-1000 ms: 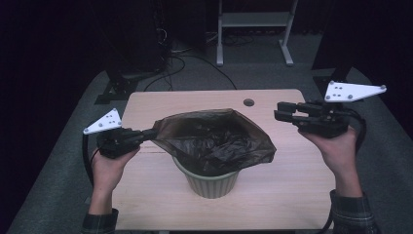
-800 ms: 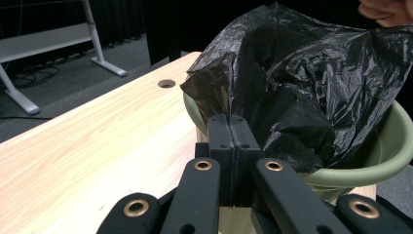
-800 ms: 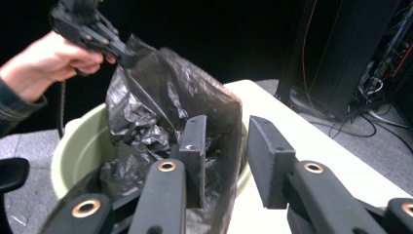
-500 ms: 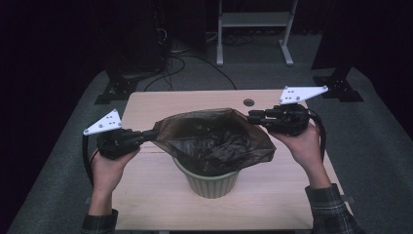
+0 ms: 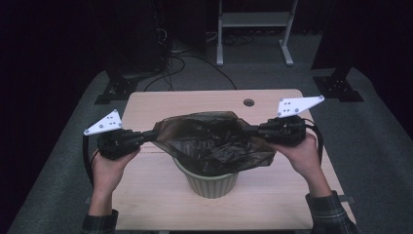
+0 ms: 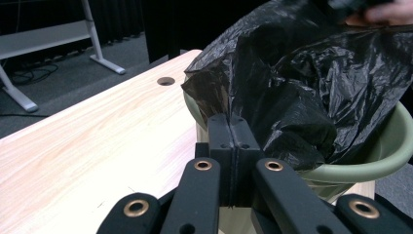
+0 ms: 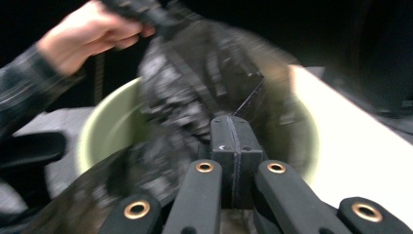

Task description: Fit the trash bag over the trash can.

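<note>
Black bin bag [image 5: 214, 144] is draped over the green bucket [image 5: 210, 181] near the desk's [image 5: 160, 195] front edge, stretched by its rim, probably to line the bucket. On the left, the left hand-held gripper [image 5: 148, 136] is clamped tight on the bag's left rim. On the right, the right hand-held gripper [image 5: 251, 130] has just been closing and now pinches the opposite rim. Bare desk lies open along both side edges and toward the back edge, leaving room to pull outward and down.
</note>
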